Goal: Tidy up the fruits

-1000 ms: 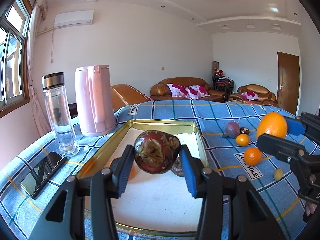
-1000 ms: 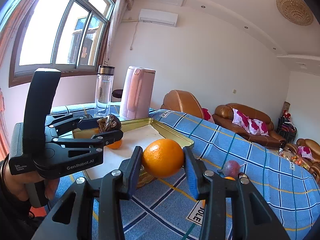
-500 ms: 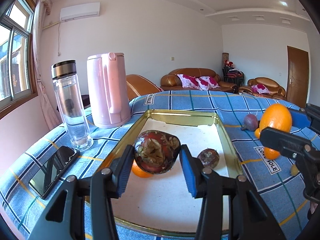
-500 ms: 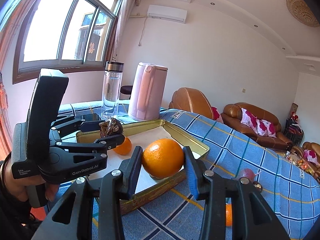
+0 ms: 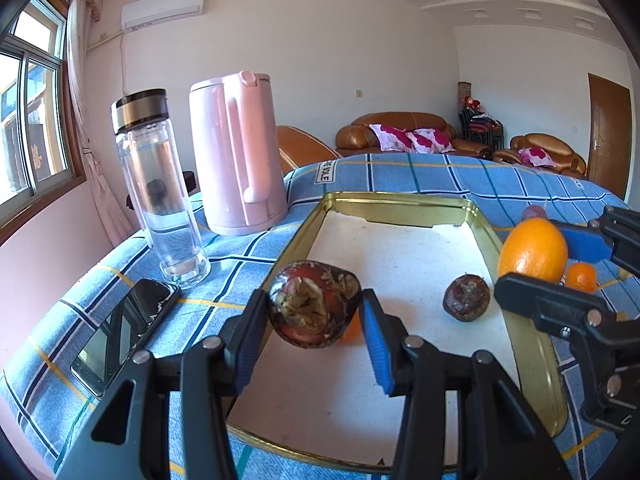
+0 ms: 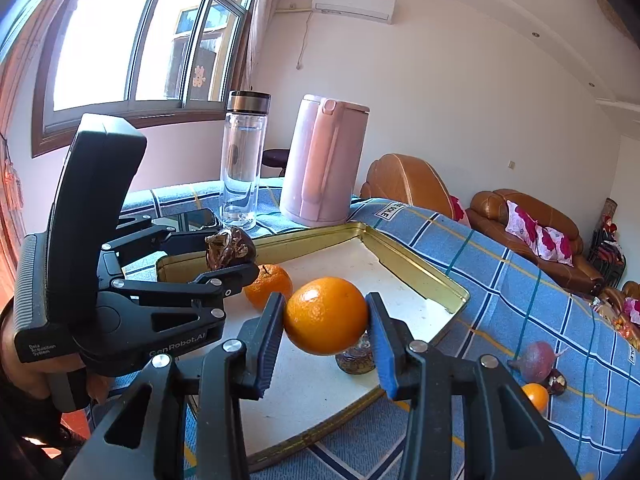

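Both grippers nearer tray [image 5: 532,344] | left pinches mangosteen [image 5: 314,304] | right pinches orange [image 6: 326,315] | checked cloth [image 6: 500,248]

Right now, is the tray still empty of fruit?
No, a small orange and a dark fruit already lie in the gold tray.

walls [image 5: 320,60]: white | window [image 6: 132,40]: sunlit | sofas [image 5: 396,136]: brown leather | door [image 5: 608,132]: wooden

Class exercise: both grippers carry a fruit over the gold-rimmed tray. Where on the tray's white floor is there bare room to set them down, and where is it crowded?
The tray is bare along its far end and near edge. The middle is crowded: a dark fruit by the right rim and a small orange under the left gripper.
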Tool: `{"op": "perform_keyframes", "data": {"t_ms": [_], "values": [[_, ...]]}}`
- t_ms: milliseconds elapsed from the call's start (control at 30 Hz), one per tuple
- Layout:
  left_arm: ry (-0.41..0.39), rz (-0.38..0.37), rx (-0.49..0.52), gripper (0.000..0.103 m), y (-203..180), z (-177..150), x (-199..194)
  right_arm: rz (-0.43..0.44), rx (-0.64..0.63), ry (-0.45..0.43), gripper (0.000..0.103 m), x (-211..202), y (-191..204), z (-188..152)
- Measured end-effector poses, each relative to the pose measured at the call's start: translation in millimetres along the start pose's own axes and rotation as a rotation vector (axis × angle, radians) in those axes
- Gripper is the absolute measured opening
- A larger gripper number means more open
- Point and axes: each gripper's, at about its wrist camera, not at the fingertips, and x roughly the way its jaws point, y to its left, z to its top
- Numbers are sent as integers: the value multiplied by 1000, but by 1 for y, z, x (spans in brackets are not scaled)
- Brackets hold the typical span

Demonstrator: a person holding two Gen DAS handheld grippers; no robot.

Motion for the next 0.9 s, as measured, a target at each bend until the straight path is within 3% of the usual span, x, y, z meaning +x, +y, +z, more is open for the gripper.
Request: {"op": "perform_keyframes", "data": {"t_ms": [900], "values": [[84,69,80,48,10,-2,23,52,21,145,43,48,16,-4]]}}
